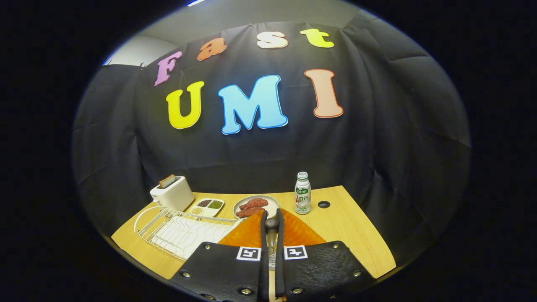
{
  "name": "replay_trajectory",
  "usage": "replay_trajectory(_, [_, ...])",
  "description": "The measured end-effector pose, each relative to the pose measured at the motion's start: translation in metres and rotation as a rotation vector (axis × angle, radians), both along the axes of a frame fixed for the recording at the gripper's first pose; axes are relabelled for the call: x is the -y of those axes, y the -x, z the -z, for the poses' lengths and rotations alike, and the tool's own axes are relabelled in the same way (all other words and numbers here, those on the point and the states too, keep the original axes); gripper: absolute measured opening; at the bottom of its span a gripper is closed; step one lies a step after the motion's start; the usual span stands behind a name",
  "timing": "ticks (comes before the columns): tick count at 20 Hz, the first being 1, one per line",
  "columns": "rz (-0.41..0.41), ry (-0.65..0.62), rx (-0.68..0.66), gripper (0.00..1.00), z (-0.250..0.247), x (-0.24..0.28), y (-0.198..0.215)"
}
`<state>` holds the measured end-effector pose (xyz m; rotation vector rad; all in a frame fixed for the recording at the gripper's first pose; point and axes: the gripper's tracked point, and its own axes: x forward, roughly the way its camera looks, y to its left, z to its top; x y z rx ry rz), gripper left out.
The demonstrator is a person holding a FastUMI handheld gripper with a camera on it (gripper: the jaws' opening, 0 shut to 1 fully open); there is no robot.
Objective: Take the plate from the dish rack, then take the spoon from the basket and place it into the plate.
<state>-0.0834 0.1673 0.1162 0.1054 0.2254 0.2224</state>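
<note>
Tongs [272, 224] clamped on spoon [271, 223] handle, orange plate [300, 233] just under/ahead; spoon bowl hidden btwn the fingers.

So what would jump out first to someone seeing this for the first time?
Probably the gripper, its fingers closed on a spoon held above an orange plate on the wooden table. Just beyond sit a plate of red meat and a small bottle. To the side are a white wire dish rack and a white toaster.
</note>
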Motion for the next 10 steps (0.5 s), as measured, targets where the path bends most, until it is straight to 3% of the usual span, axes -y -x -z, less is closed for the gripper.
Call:
replay_trajectory(5, [0.003, -0.015, 0.022, 0.06, -0.024, -0.008, 0.029])
replay_trajectory(10, [-0.037, -0.013, 0.007, 0.06, -0.018, -0.032, 0.063])
